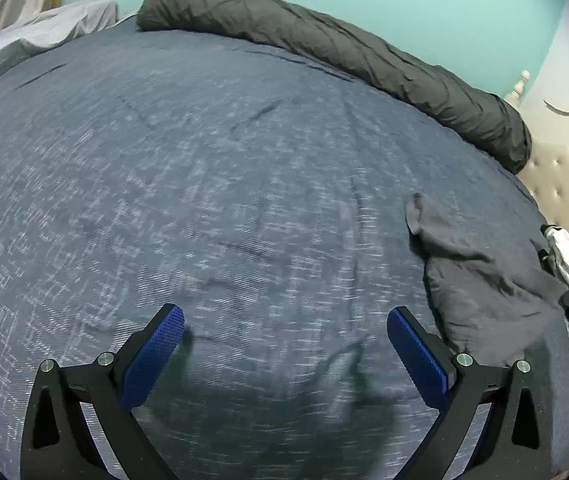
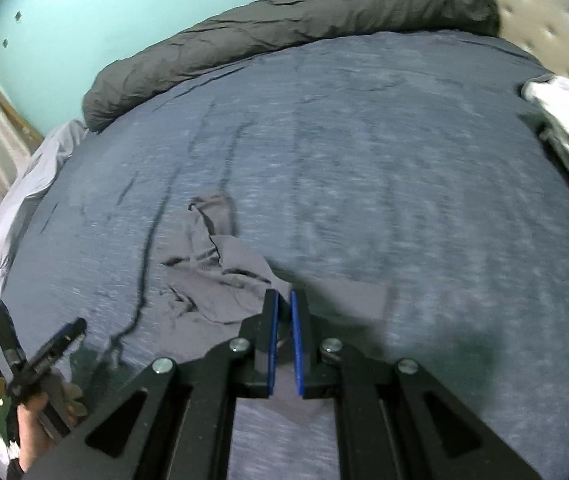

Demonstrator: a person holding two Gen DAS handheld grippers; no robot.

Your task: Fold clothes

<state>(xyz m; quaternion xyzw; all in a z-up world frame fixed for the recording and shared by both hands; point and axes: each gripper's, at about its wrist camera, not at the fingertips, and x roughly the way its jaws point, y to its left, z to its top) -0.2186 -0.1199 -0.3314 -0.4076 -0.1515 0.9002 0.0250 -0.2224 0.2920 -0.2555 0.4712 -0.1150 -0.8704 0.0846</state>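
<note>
Crumpled grey cloth garment [image 2: 220, 280] lies unfolded on the blue-grey woven bedspread [image 2: 404, 184] — right gripper [image 2: 283, 300] pinches its edge, left gripper [image 1: 284, 316] hovers spread; folding barely begun.

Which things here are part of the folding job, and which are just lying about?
Job:
- grey garment, pinched at its edge by the right gripper
- left gripper, open above the blue bedspread
- clothes pile

Lying about:
- rolled dark duvet
- pale sheet
- tufted headboard
</note>
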